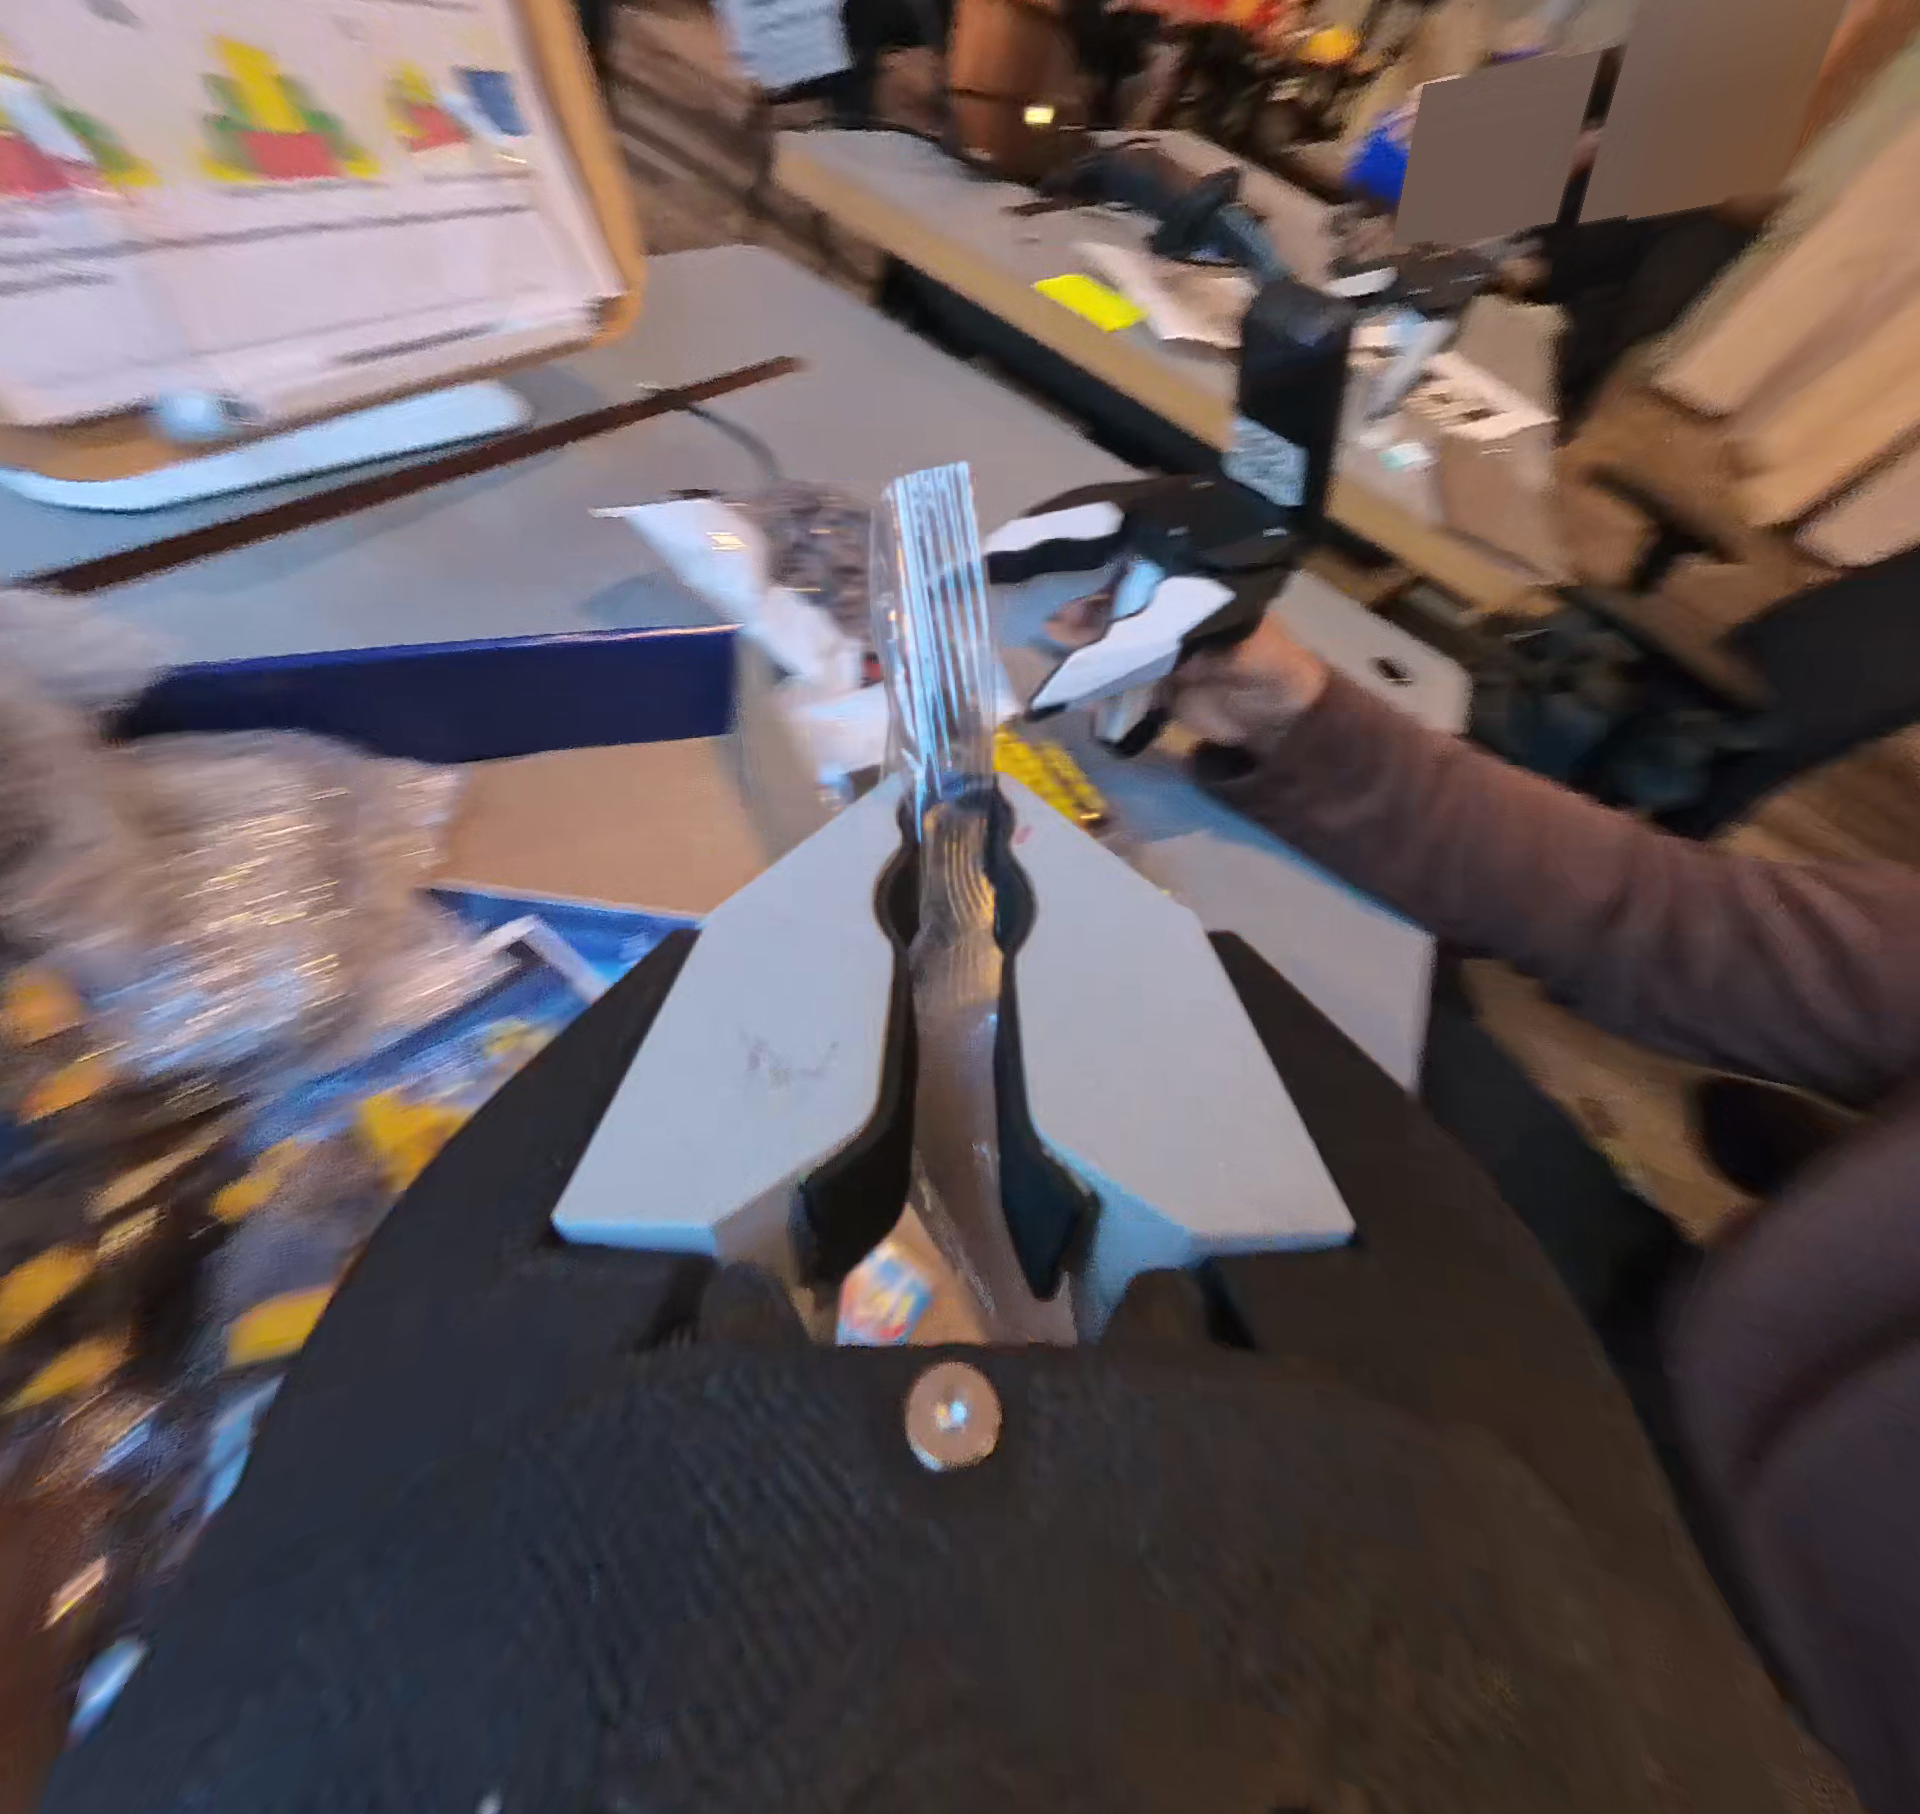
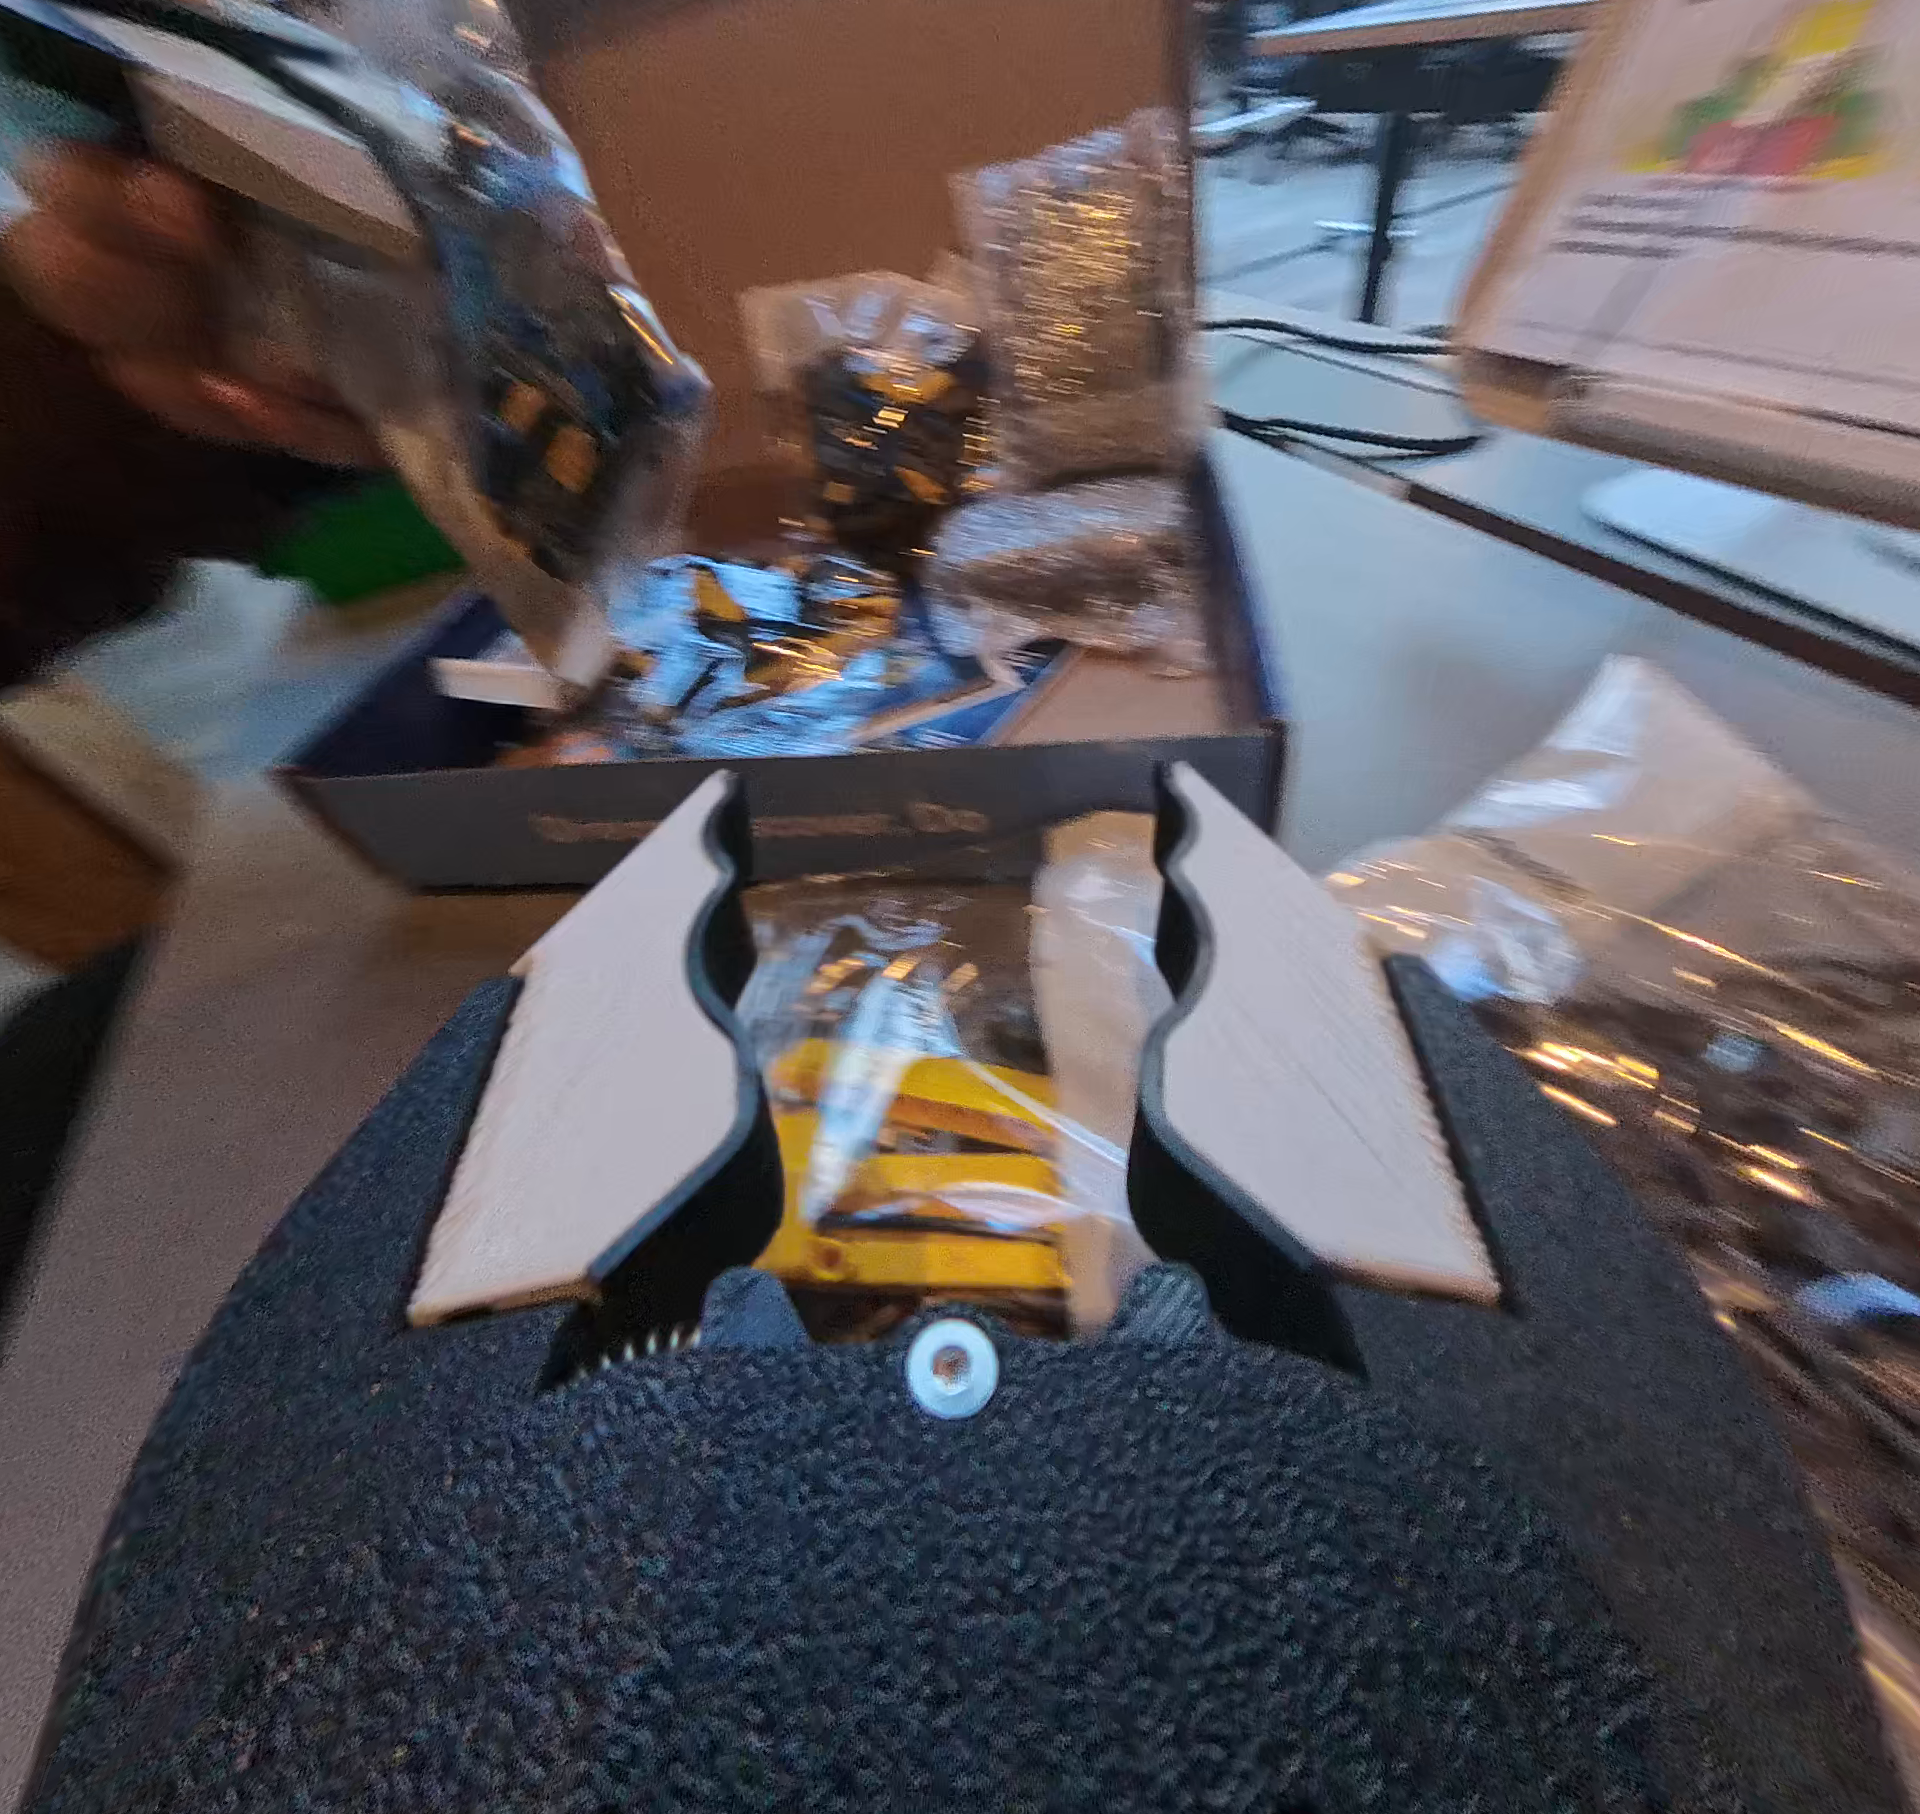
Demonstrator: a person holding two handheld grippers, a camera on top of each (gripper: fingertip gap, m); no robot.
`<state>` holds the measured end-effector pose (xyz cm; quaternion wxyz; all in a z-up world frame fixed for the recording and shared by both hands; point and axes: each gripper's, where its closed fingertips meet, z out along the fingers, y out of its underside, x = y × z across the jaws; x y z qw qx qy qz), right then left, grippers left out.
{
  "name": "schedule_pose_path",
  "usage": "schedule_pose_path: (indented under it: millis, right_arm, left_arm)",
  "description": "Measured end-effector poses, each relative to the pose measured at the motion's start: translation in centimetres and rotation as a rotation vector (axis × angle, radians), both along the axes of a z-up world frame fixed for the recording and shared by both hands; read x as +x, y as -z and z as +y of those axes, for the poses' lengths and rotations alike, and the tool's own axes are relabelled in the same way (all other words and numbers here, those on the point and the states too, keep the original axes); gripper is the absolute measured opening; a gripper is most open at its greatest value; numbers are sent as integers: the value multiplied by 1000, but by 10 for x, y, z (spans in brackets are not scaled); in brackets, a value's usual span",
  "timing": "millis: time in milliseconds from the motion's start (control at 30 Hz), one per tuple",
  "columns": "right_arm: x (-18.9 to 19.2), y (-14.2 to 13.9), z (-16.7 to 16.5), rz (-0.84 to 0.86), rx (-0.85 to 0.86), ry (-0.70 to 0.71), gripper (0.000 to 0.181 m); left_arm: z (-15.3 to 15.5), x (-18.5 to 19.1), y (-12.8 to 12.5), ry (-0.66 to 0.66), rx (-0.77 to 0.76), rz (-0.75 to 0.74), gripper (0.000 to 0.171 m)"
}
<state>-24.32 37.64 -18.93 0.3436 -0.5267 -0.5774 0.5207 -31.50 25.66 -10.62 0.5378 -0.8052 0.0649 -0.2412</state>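
Nearest the lens, left gripper clamped tight on a clear plastic bag, sealed edge sticking up past the tips; contents below hidden between the fingers. Everything to the left smeared by blur: crinkled bags, dark blue box. Right gripper spread wide, gripping nothing, hovering over a clear bag of yellow pieces before the open box. Box contents hard to make out.

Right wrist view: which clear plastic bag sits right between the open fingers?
The bag of yellow parts, lying directly under the right gripper. The others stand in the open box or lie off to the right.
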Motion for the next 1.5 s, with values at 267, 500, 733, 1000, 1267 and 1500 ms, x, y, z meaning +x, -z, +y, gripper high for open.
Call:
schedule_pose_path:
  millis: [267,500,733,1000,1267,1500]
  right_arm:
    - [9,-13,-78,63,-196,-405,26]
    - [13,-29,-30,122,-306,-272,11]
    - [27,-19,24,59,-429,-142,7]
    - [34,-12,38,41,-429,-123,5]
    - [55,-72,36,305,125,27,2]
    - [57,19,-55,-78,578,-353,33]
  left_arm:
    - [44,67,13,188,44,-156,6]
    - [46,42,48,85,-2,-71,2]
    - [36,61,92,189,-69,222,0]
    - [46,67,100,220,-55,223,8]
    - [50,58,104,123,-20,295,4]
    - [54,44,102,54,-40,218,4]
